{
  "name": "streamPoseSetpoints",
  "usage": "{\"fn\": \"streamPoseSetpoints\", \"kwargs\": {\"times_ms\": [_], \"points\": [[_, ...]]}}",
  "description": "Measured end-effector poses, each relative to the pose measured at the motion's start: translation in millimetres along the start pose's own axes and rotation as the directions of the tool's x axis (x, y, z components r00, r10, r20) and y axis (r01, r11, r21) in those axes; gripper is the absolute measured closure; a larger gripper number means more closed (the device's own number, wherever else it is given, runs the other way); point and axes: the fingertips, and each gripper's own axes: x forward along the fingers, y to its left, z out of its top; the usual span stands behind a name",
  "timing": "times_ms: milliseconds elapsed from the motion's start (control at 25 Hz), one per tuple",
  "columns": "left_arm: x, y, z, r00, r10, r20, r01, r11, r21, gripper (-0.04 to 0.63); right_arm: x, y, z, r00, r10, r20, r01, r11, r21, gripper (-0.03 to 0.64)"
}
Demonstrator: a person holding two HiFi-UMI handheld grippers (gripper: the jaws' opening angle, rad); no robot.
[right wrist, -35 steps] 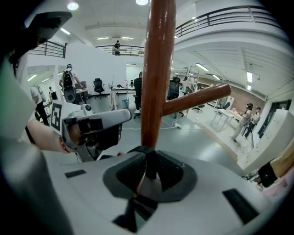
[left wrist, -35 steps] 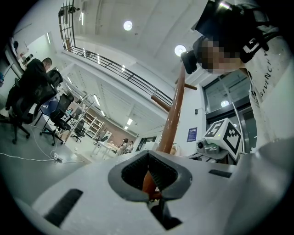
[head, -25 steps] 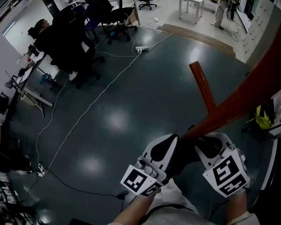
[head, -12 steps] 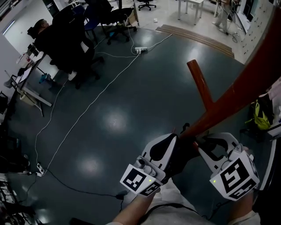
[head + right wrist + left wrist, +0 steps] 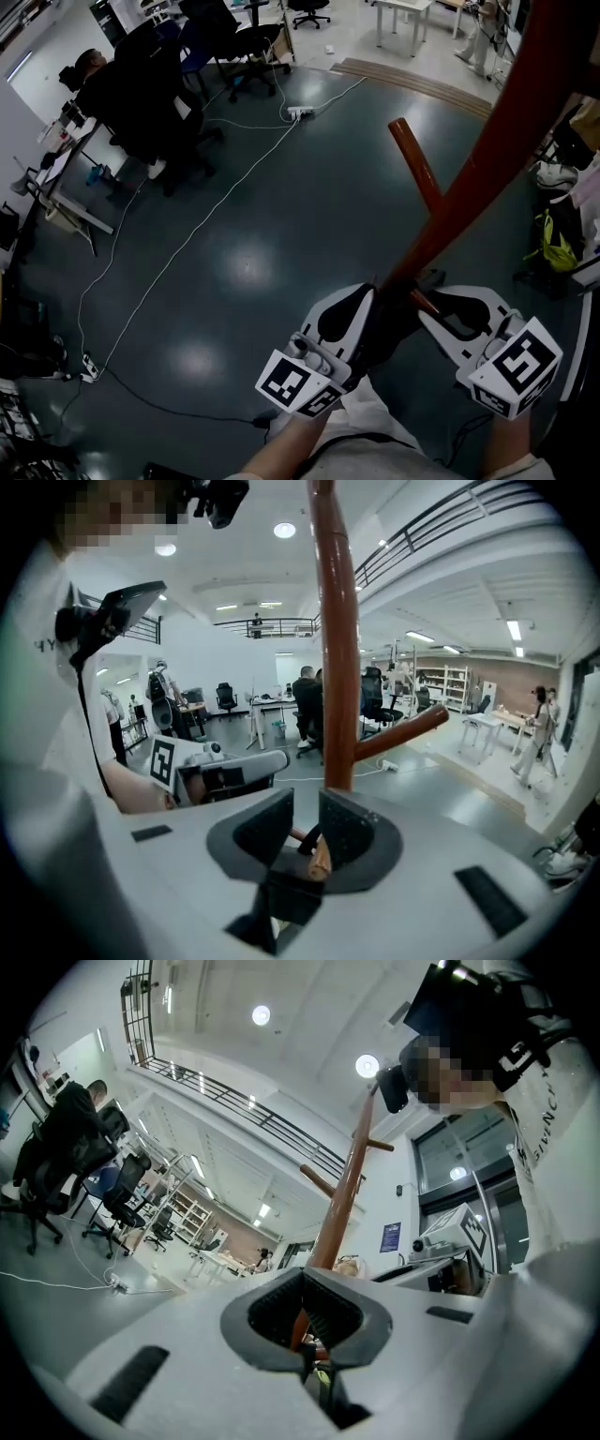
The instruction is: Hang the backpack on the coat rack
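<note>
The red-brown coat rack pole (image 5: pixel 478 159) rises at the right, one peg (image 5: pixel 412 159) slanting up to the left. At its foot a dark backpack (image 5: pixel 389 333) hangs between my two grippers. My left gripper (image 5: pixel 370 295) is pressed into the backpack's left side, jaws shut on it; in the left gripper view the jaw tips (image 5: pixel 302 1283) meet below the pole (image 5: pixel 342 1204). My right gripper (image 5: pixel 427 305) sits just right of the pole's base. Its jaws (image 5: pixel 305 808) stand a little apart, straddling the pole (image 5: pixel 337 649), with a black loop and a tan peg end low between them.
Dark floor below, with white cables (image 5: pixel 187 244) and a power strip (image 5: pixel 302 111). Office chairs (image 5: pixel 150 94) and a seated person (image 5: pixel 89 61) are at the far left. A yellow-green bag (image 5: pixel 558 248) lies right of the rack. A wooden floor strip (image 5: pixel 422 80) runs at the back.
My right gripper has drawn off to the right, away from the dark backpack, and its jaws have parted. The left gripper has stayed put. The pole stands steeper in view.
</note>
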Motion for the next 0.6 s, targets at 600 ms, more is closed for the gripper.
{"fn": "streamPoseSetpoints", "kwargs": {"times_ms": [600], "points": [[-30,-42,15,0.999,-0.043,0.024,0.043,0.999,0.021,0.584,-31,47,-1,0.944,-0.156,0.289,0.087,0.968,0.236,0.539]]}}
